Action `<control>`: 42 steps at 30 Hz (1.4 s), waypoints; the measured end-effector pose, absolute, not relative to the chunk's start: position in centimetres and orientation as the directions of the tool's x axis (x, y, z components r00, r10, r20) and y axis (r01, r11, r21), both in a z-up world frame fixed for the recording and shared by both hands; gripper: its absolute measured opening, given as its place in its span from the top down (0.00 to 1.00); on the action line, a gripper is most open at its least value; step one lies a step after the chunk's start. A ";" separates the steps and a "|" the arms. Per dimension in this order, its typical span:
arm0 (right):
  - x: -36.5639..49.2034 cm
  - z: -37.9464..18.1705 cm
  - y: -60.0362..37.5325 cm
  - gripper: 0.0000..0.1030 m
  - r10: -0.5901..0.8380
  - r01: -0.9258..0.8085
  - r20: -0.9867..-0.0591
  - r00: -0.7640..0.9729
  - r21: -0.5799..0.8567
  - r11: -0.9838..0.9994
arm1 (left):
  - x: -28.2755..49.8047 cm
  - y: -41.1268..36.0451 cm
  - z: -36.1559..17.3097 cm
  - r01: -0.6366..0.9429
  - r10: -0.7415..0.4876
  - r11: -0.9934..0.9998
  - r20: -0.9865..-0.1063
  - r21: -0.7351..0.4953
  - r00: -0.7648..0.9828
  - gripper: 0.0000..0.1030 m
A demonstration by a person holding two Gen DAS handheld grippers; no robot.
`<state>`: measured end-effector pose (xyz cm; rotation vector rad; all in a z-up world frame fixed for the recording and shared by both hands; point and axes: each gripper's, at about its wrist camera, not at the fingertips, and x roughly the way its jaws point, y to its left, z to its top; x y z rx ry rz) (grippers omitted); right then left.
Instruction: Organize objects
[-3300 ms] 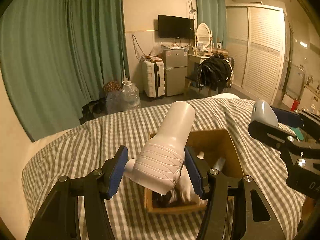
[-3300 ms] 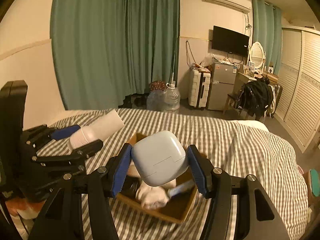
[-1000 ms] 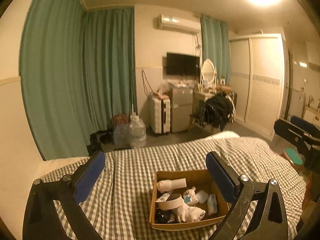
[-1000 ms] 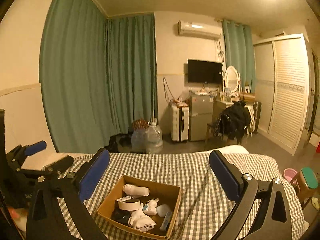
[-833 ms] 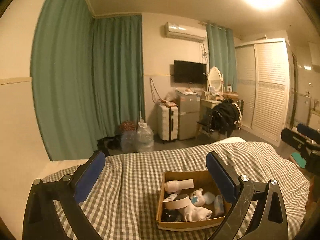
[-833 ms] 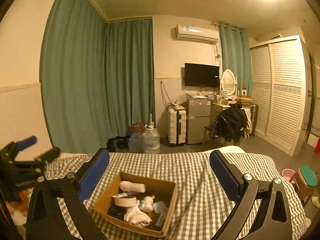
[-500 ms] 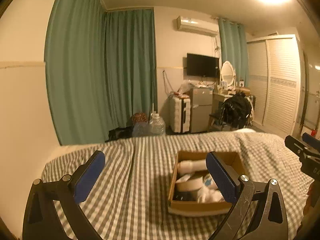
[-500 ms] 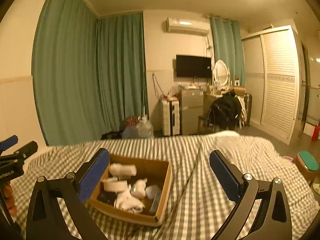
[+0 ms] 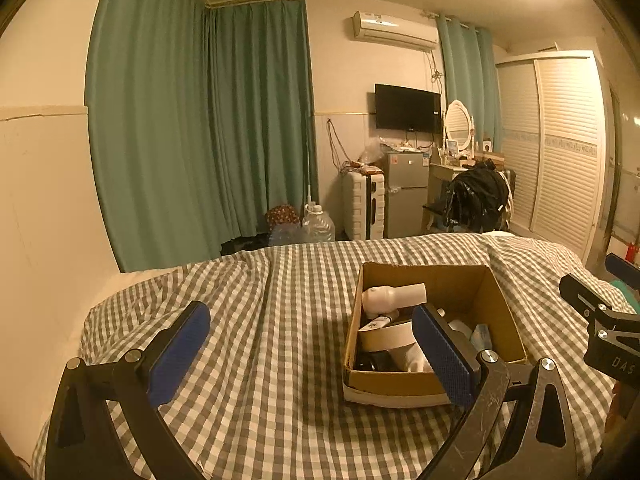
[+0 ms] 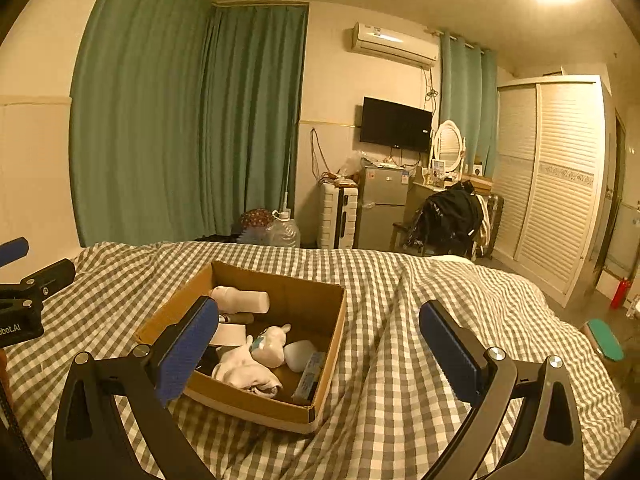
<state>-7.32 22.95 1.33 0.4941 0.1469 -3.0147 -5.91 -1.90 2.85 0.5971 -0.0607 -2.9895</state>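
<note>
A cardboard box (image 9: 486, 284) (image 10: 332, 332) sits on the checked bed cover. Inside lie a white bottle (image 9: 394, 296) (image 10: 240, 299), a roll of tape (image 9: 386, 338), a small white figurine (image 10: 270, 346), a pale blue case (image 10: 300, 354), white cloth (image 10: 244, 372) and other small items. My left gripper (image 9: 310, 354) is open and empty, held above the bed just left of the box. My right gripper (image 10: 318, 354) is open and empty, above the box's right side. Each gripper shows at the edge of the other's view.
The checked bed cover (image 9: 260, 320) fills the foreground. Beyond the bed stand green curtains (image 9: 200, 120), a water jug (image 9: 318, 224), a white suitcase (image 9: 362, 210), a small fridge (image 9: 406, 192), a chair with a black jacket (image 9: 476, 200) and a slatted wardrobe (image 9: 560, 152).
Since 3.3 s ago both grippers let go of the white bottle and the pale blue case, which now lie in the box. Both grippers pulled back; lately they lowered slightly.
</note>
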 end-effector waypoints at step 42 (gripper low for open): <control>-7.4 1.4 22.5 0.02 -0.077 0.106 -0.348 -0.934 -0.066 -0.992 | -6.3 -1.2 2.2 0.060 -0.087 -0.995 -0.405 0.077 -0.910 0.00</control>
